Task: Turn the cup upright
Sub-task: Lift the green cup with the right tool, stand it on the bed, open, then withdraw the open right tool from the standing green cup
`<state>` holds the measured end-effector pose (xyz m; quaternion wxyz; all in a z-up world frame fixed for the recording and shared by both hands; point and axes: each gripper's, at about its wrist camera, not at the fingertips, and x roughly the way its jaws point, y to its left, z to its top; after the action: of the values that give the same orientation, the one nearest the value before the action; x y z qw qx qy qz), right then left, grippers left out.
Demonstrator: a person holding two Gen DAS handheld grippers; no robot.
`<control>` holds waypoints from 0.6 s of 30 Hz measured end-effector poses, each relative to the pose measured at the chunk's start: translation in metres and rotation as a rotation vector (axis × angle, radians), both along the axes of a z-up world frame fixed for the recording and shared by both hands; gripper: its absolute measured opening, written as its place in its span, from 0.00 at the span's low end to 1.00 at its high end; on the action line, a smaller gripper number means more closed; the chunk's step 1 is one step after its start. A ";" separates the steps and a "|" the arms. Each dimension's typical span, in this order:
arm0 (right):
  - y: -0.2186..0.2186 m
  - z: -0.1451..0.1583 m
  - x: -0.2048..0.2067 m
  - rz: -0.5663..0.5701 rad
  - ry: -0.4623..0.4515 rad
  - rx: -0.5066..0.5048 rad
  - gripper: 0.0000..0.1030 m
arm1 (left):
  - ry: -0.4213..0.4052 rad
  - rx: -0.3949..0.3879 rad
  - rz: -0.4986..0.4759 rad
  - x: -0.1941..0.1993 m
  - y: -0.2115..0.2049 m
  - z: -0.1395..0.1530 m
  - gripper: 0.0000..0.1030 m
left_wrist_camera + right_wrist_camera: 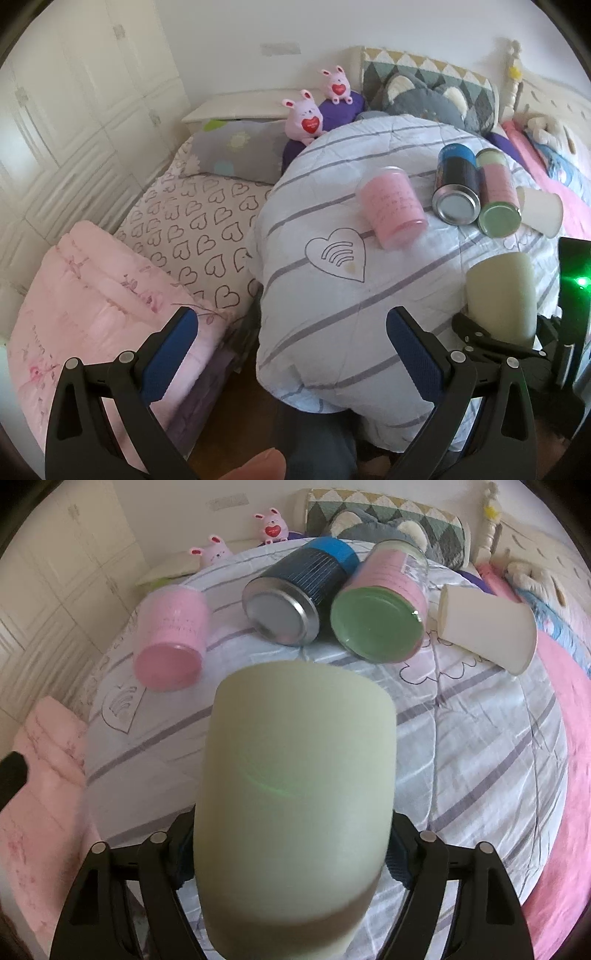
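Gripping pale green cup [295, 794] in right gripper [291, 853], closed base toward the camera, over the striped quilt [480, 746].
Left gripper [291, 347] spread wide, holding nothing. Pink cup [170, 642], blue can [299, 594], green-bottomed jar [380, 616], white paper cup [487, 627] lie on their sides behind.

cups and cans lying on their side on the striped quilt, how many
4, in a row: pink cup far left, dark can next, green-bottomed jar touching it, white paper cup far right. The pale cup is held in the right gripper, not lying.
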<state>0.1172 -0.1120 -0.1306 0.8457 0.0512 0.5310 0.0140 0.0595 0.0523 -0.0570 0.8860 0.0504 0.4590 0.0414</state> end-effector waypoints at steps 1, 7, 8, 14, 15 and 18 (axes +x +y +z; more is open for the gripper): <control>0.001 0.004 0.000 0.005 -0.013 0.015 0.80 | -0.003 0.001 0.005 -0.002 0.001 0.002 1.00; -0.014 0.042 -0.022 0.029 -0.127 0.081 0.82 | -0.023 -0.007 -0.003 -0.016 -0.008 0.012 1.00; -0.019 0.049 -0.033 0.029 -0.155 0.090 0.82 | -0.028 -0.009 -0.014 -0.020 -0.014 0.015 1.00; -0.051 0.086 -0.081 -0.033 -0.289 0.068 0.82 | -0.051 -0.040 -0.078 -0.042 -0.043 0.029 1.00; -0.057 0.091 -0.090 -0.052 -0.303 0.048 0.82 | -0.049 -0.051 -0.096 -0.047 -0.049 0.029 1.00; -0.076 0.095 -0.107 -0.087 -0.329 0.005 0.82 | -0.049 -0.063 -0.122 -0.059 -0.063 0.031 1.00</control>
<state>0.0104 -0.1883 -0.0360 0.9208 0.0734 0.3828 -0.0131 0.0003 -0.0104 -0.0264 0.8990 0.0494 0.4344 -0.0259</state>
